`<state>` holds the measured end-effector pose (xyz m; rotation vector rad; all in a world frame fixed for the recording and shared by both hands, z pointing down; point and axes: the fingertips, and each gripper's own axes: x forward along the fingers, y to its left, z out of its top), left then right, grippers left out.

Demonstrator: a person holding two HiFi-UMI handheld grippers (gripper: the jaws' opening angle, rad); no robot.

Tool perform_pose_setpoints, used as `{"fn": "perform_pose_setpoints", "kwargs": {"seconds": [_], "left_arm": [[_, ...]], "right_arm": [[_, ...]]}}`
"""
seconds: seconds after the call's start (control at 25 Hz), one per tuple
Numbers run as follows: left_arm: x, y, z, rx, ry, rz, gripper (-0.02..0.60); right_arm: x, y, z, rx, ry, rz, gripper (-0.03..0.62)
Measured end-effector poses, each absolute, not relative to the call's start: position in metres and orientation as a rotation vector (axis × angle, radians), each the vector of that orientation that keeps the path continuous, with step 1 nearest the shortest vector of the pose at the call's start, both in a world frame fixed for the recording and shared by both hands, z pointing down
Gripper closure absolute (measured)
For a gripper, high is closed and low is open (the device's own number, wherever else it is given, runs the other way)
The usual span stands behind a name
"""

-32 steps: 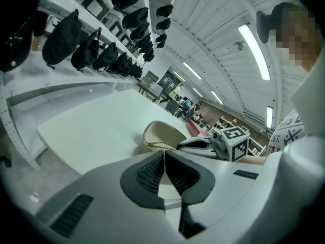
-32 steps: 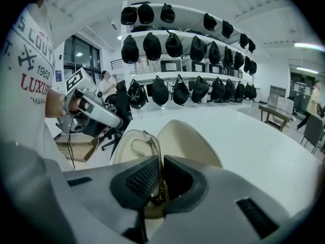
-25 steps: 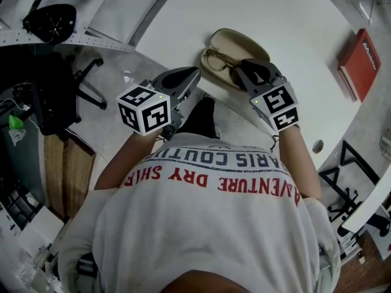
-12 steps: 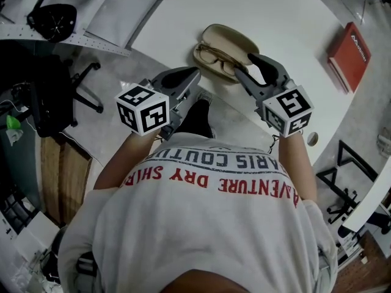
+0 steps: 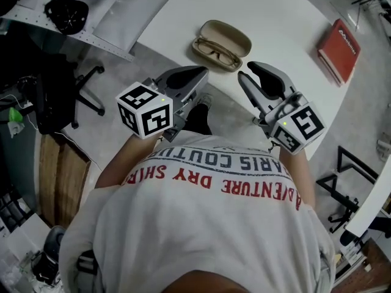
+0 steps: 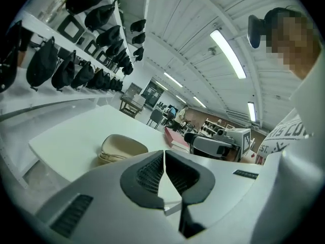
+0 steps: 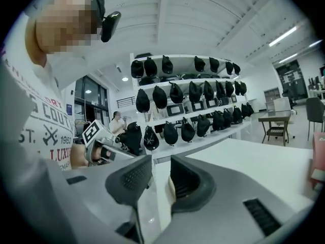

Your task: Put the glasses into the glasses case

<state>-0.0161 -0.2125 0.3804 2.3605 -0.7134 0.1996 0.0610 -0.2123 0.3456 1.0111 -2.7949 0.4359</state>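
Observation:
The beige glasses case (image 5: 221,43) lies open on the white table (image 5: 287,17), near its front edge. The brown-framed glasses (image 5: 218,52) rest folded inside it. Both grippers hover above the table's edge, on the near side of the case and apart from it. My left gripper (image 5: 201,72) has its jaws together with nothing in them; in the left gripper view the case (image 6: 122,147) lies ahead and to the left of the left gripper (image 6: 163,154). My right gripper (image 5: 250,71) has a clear gap between its jaws, which are closing on nothing (image 7: 161,161).
A red book (image 5: 339,50) lies at the table's right edge. A black office chair (image 5: 61,96) stands on the floor to the left. Shelves of black caps (image 7: 188,95) line the wall beyond the table.
The right gripper has left the glasses in the case, opened, and pulled up and back toward the person. The left gripper has risen too.

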Motion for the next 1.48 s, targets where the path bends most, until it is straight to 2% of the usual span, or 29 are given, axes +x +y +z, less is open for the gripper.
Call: {"fn": "perform_pose_setpoints", "kwargs": {"seconds": [0.24, 0.44, 1.48], "left_arm": [[-0.003, -0.193, 0.337, 2.46, -0.69, 0.154, 0.552], [0.0, -0.182, 0.307, 2.525, -0.713, 0.102, 0.552], [0.01, -0.156, 0.28, 2.615, -0.759, 0.128, 0.554]], "right_arm": [[0.06, -0.189, 0.321, 1.001, -2.859, 0.431, 0.547], [0.062, -0.178, 0.29, 1.014, -2.939, 0.429, 0.569], [0.067, -0.154, 0.272, 1.009, -2.937, 0.353, 0.571]]}}
